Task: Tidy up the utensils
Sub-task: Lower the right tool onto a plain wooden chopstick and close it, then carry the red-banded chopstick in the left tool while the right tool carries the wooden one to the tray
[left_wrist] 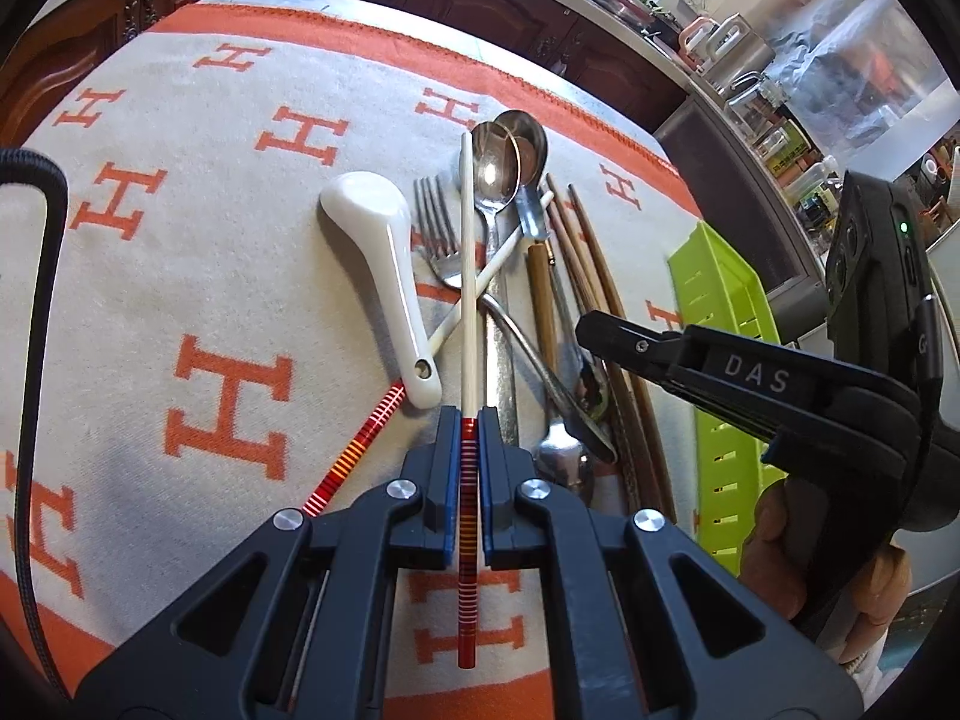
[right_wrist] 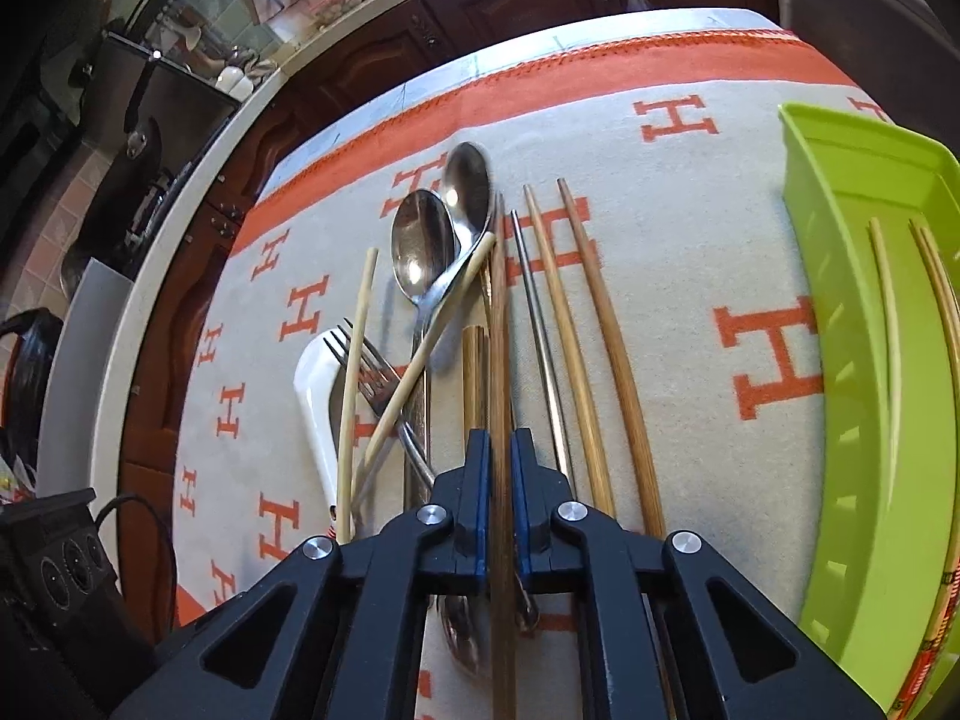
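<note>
In the left wrist view my left gripper point(left_wrist: 469, 420) is shut on a cream chopstick with a red striped handle point(left_wrist: 467, 276), which points away over the pile. Its twin point(left_wrist: 360, 444) lies crossed beneath it on the cloth. A white ceramic spoon point(left_wrist: 384, 264), a fork point(left_wrist: 435, 228) and two metal spoons point(left_wrist: 495, 171) lie around it. In the right wrist view my right gripper point(right_wrist: 500, 441) is shut on a dark brown wooden chopstick point(right_wrist: 500, 324). A metal chopstick point(right_wrist: 534, 300) and two lighter wooden ones point(right_wrist: 576, 330) lie just to its right.
A lime green slotted tray point(right_wrist: 840, 180) at the right edge of the orange-and-cream cloth point(right_wrist: 690, 210) holds a few chopsticks point(right_wrist: 888, 312). A power strip point(right_wrist: 66, 564) sits off the table at the left. A black cable point(left_wrist: 36, 312) hangs at the left.
</note>
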The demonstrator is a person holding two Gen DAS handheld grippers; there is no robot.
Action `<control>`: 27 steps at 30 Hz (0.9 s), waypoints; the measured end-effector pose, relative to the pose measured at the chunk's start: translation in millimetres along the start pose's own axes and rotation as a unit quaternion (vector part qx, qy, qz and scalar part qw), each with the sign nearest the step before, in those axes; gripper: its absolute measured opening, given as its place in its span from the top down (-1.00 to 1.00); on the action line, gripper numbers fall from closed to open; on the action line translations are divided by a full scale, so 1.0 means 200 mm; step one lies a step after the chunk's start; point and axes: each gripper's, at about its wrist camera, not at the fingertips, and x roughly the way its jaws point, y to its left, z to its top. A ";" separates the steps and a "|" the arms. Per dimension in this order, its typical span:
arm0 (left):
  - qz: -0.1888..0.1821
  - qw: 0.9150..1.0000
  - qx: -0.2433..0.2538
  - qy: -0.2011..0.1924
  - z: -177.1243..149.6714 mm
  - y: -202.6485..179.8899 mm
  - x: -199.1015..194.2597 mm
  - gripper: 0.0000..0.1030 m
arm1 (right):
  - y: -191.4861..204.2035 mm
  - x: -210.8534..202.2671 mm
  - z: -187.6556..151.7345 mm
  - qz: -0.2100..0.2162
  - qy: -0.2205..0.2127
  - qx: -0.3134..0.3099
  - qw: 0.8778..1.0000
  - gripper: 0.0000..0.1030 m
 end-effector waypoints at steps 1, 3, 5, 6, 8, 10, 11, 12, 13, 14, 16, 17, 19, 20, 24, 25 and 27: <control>-0.002 1.000 0.001 -0.003 0.00 -0.01 -0.01 0.94 | -0.01 -0.02 0.00 0.004 -0.004 0.004 1.000 0.88; -0.003 1.000 0.003 -0.009 -0.01 -0.02 -0.04 0.94 | -0.02 -0.06 -0.01 0.010 -0.011 0.010 1.000 0.88; -0.005 1.000 0.006 -0.014 -0.02 -0.04 -0.07 0.94 | -0.04 -0.11 -0.02 0.018 -0.018 0.016 1.000 0.88; -0.006 1.000 0.008 -0.017 -0.02 -0.06 -0.09 0.94 | -0.05 -0.13 -0.03 0.023 -0.022 0.020 0.999 0.88; -0.006 1.000 0.012 -0.022 -0.04 -0.08 -0.12 0.94 | -0.06 -0.19 -0.05 0.030 -0.030 0.022 0.999 0.88; -0.007 0.999 0.018 -0.028 -0.05 -0.12 -0.15 0.94 | -0.08 -0.25 -0.06 0.039 -0.039 0.025 0.998 0.88; -0.007 0.999 0.022 -0.031 -0.06 -0.14 -0.16 0.94 | -0.08 -0.28 -0.08 0.043 -0.042 0.026 0.998 0.88; -0.007 0.999 0.025 -0.034 -0.06 -0.17 -0.18 0.94 | -0.10 -0.30 -0.09 0.045 -0.045 0.026 0.998 0.88; -0.007 0.999 0.028 -0.035 -0.07 -0.18 -0.19 0.94 | -0.12 -0.34 -0.10 0.050 -0.050 0.026 0.997 0.88; -0.008 0.999 0.031 -0.037 -0.08 -0.21 -0.21 0.94 | -0.14 -0.37 -0.12 0.053 -0.054 0.026 0.997 0.88; -0.009 0.998 0.039 -0.041 -0.09 -0.26 -0.24 0.94 | -0.17 -0.45 -0.14 0.059 -0.065 0.027 0.996 0.88; -0.011 0.998 0.044 -0.042 -0.09 -0.29 -0.25 0.94 | -0.19 -0.50 -0.16 0.062 -0.071 0.027 0.995 0.88; -0.014 0.997 0.056 -0.045 -0.10 -0.37 -0.28 0.94 | -0.22 -0.58 -0.18 0.066 -0.081 0.025 0.994 0.88; -0.015 0.997 0.060 -0.046 -0.10 -0.40 -0.29 0.94 | -0.24 -0.62 -0.19 0.067 -0.087 0.022 0.994 0.88; -0.030 0.995 0.082 -0.049 -0.11 -0.59 -0.33 0.94 | -0.32 -0.79 -0.23 0.067 -0.116 0.018 0.991 0.88; -0.033 0.994 0.088 -0.049 -0.11 -0.63 -0.34 0.94 | -0.35 -0.84 -0.24 0.068 -0.122 0.020 0.990 0.88; -0.039 0.993 0.098 -0.052 -0.12 -0.71 -0.36 0.94 | -0.41 -0.92 -0.26 0.065 -0.134 0.020 0.989 0.88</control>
